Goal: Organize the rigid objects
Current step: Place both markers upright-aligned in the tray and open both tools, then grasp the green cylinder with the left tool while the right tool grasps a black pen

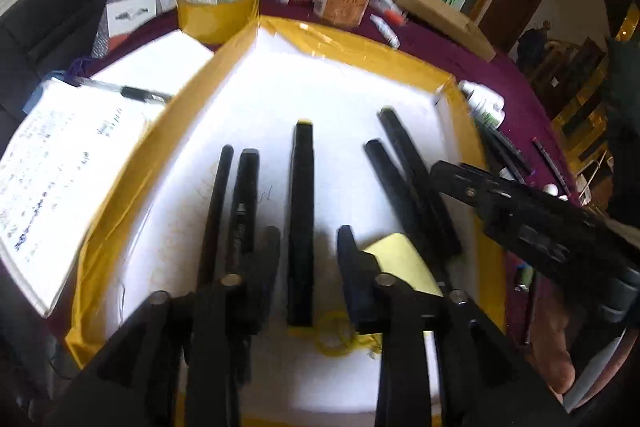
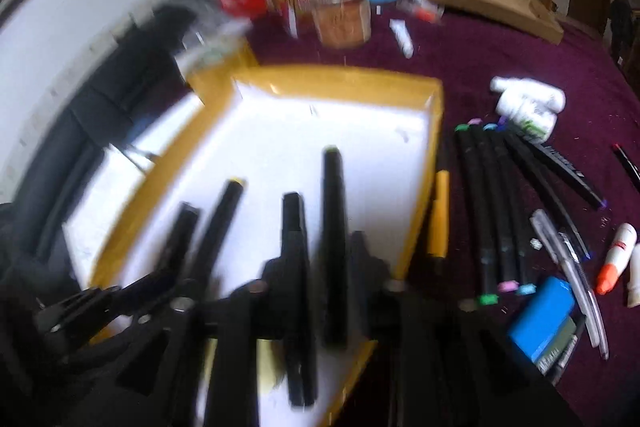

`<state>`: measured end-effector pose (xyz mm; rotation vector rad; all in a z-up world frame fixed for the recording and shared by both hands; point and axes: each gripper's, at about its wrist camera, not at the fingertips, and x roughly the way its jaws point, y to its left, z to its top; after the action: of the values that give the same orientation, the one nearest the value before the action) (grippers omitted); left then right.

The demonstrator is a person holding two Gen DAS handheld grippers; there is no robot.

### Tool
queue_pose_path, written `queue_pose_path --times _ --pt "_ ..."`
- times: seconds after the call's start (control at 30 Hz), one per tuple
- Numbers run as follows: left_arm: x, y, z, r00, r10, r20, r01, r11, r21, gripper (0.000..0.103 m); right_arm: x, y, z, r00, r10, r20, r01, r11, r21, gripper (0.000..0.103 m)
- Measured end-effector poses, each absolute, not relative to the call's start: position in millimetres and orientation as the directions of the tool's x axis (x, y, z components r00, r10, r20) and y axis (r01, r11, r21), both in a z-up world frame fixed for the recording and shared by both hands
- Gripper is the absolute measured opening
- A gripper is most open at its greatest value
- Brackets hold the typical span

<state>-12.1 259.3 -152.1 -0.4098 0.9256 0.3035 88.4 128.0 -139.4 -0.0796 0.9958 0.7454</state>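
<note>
Left wrist view: the left claw (image 1: 308, 247) hangs tilted down over a shallow white tray (image 1: 360, 99) rimmed in glossy yellow tape. Its matte black fingers (image 1: 270, 247) stand apart, astride a long black marker (image 1: 302, 223) without pressing on it. More slim black markers (image 1: 396, 179) lie fanned on the tray's smooth floor, partly hidden by the claw. The right claw (image 1: 444, 175) enters from the right edge, its tip blurred. A tape roll (image 1: 218, 9) sits beyond the tray on the purple cloth surface (image 1: 460, 59).

Right wrist view: motion blur softens everything. The right claw (image 2: 320, 255) points steeply down, fingers (image 2: 360, 255) apart around a black marker (image 2: 334, 227) in the tray (image 2: 436, 115). Colour-capped markers (image 2: 488, 211) lie outside on the surface (image 2: 520, 59), beside a blue block (image 2: 540, 315).
</note>
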Motion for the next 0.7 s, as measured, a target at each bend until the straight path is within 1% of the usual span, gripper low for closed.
queue_pose_path --times 0.03,0.1,0.2,0.27,0.33,0.4,0.53,0.7 --pt "-15.3 256.5 -145.9 0.584 0.082 -0.807 -0.422 0.881 -0.216 0.043 83.8 118.3 -133.3 0.331 0.564 -0.757 -0.601 0.744 0.292 0.035" --pt "-25.1 247.4 -131.2 0.625 0.102 -0.774 -0.42 0.88 -0.223 0.051 70.7 87.3 -122.0 0.352 0.632 -0.691 -0.59 0.722 0.361 0.037" --pt "-38.0 220.2 -114.4 0.682 0.096 -0.725 -0.366 0.903 -0.225 0.054 52.1 40.0 -120.9 0.358 0.698 -0.62 -0.579 0.687 0.439 0.037" --pt "-42.2 200.0 -110.9 0.705 0.022 -0.709 -0.294 0.919 -0.263 0.058 43.2 15.2 -125.2 0.364 0.716 -0.596 -0.562 0.679 0.472 0.037" --pt "-42.4 179.2 -111.9 0.703 -0.071 -0.707 -0.216 0.927 -0.308 0.058 39.9 -14.0 -133.6 0.395 0.697 -0.598 -0.506 0.709 0.492 0.037" --pt "-39.5 159.9 -113.1 0.693 -0.11 -0.712 -0.168 0.936 -0.309 0.058 41.1 -41.0 -142.6 0.416 0.667 -0.618 -0.459 0.741 0.49 0.037" --pt "-31.8 135.5 -115.4 0.673 -0.145 -0.725 -0.129 0.942 -0.308 0.058 54.0 -77.6 -155.2 0.408 0.645 -0.646 -0.401 0.762 0.508 0.037" --pt "-27.3 122.8 -117.1 0.654 -0.151 -0.742 -0.123 0.946 -0.301 0.058 74.8 -97.0 -169.7 0.384 0.599 -0.703 -0.326 0.8 0.504 0.037"
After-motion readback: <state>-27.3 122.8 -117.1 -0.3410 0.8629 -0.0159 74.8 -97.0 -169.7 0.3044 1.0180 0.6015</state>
